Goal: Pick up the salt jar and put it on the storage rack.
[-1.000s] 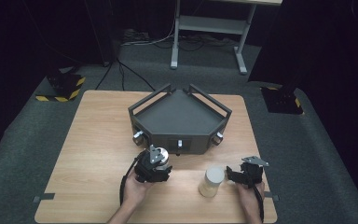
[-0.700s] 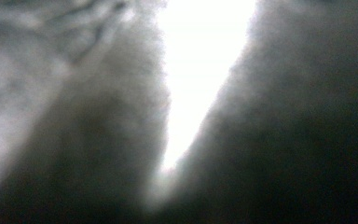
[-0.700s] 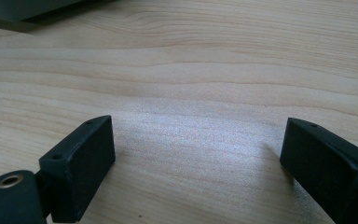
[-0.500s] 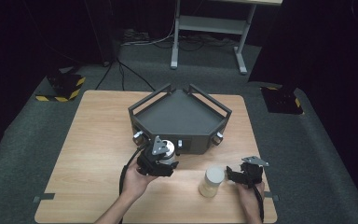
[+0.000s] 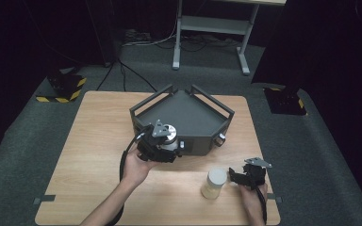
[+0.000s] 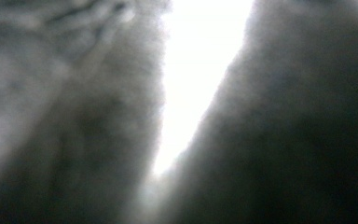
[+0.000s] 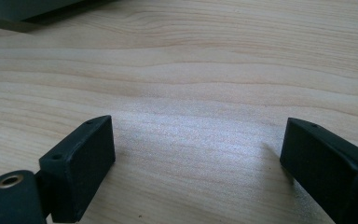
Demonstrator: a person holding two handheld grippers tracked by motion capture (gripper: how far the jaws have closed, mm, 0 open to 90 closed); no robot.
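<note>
a wooden table (image 5: pixel 89 141) bears a dark angular tray (image 5: pixel 188 110) at its middle. at 12 o'clock a grey desk frame (image 5: pixel 207 28); 2 hazard-striped blocks (10 and 2 o'clock) (image 5: pixel 61 89).

The tray (image 5: pixel 188 110) is sitting mid-table (image 5: pixel 89 141); the left gripper (image 5: pixel 158 141) is hovering at its near-left wall, while the jar (image 5: pixel 214 183) is standing nearer the person, just left of the right gripper (image 5: pixel 245 178).

A small metal-topped cylinder (image 5: pixel 169 135) sits clamped in the left gripper (image 5: pixel 162 143), raised against the front wall of the dark angular tray (image 5: pixel 195 113). A white-lidded jar (image 5: pixel 214 183) of pale contents stands upright on the wooden table (image 5: pixel 99 141), just beside the right gripper (image 5: pixel 238 176).
</note>
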